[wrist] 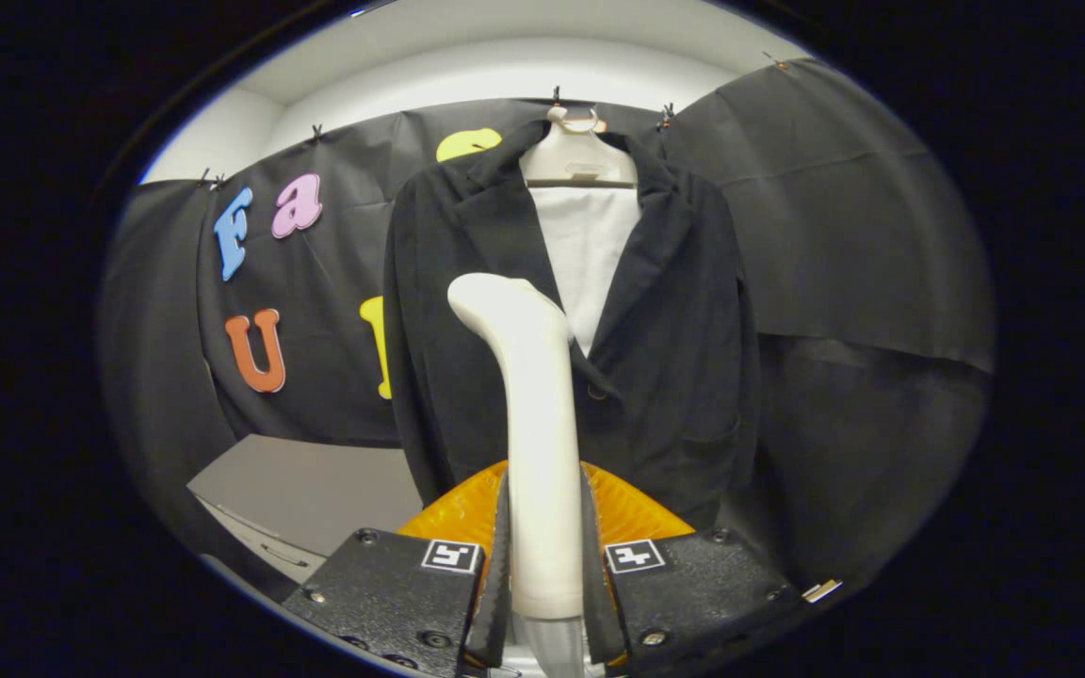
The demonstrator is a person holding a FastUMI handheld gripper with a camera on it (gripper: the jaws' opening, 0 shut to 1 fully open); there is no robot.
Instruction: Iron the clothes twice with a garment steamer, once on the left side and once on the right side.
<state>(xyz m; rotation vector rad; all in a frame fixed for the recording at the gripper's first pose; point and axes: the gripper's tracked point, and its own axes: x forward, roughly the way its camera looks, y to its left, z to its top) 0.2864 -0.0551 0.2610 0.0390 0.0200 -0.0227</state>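
Jaws clamp white, bent-headed steamer [533,414] before hanging black jacket [467,330].

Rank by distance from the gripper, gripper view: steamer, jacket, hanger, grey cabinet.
1. steamer: clamped between the fingers of the gripper.
2. grey cabinet: low, left of the fingers.
3. jacket: hanging ahead, beyond the steamer head.
4. hanger: atop the jacket, at the wall.

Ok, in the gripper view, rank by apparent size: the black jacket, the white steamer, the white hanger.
1. Black fabric jacket.
2. White plastic steamer, clamped between the fingers; nearness to the camera inflates it.
3. White plastic hanger, mostly hidden under the jacket.
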